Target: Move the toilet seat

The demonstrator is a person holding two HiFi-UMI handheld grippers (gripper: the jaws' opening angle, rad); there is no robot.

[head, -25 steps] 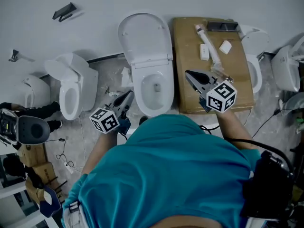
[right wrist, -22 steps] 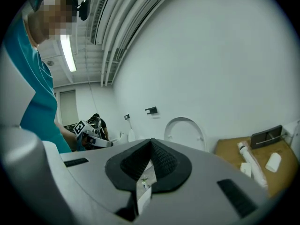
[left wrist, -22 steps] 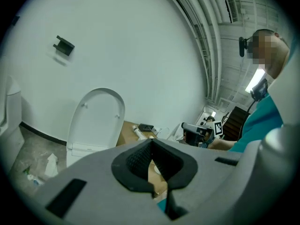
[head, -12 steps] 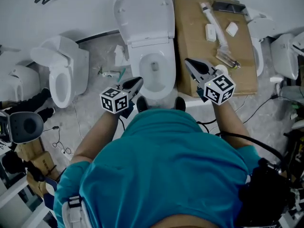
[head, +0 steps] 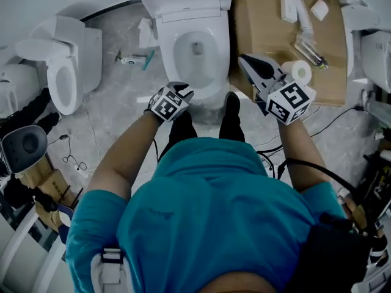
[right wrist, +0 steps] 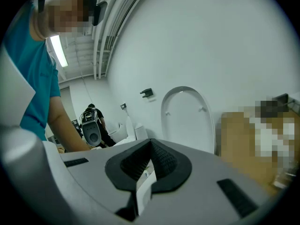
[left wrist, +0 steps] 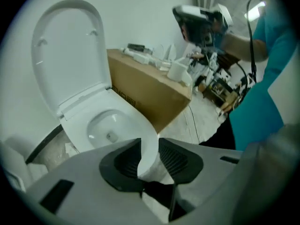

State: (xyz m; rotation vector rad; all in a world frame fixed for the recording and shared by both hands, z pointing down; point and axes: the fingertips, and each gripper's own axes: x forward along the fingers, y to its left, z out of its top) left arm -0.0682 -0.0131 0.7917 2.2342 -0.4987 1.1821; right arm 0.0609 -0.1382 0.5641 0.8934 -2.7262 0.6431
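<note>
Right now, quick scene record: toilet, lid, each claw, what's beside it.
toilet: white, centre of the head view
lid: raised
left claw: open, jaws have just been opening, astride the toilet's front edge, not clamped
edge type: seat or bowl rim, cannot tell
right claw: shut, empty, in the air by the cardboard box
beside: box at picture right with a white roll on it; second toilet at picture left

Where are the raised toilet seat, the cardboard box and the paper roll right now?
raised toilet seat [left wrist: 70, 50]: left gripper view, middle of its upright face.
cardboard box [head: 263, 35]: head view, bare part of its top.
paper roll [head: 295, 75]: head view, its white end face, on the box's near corner.
</note>
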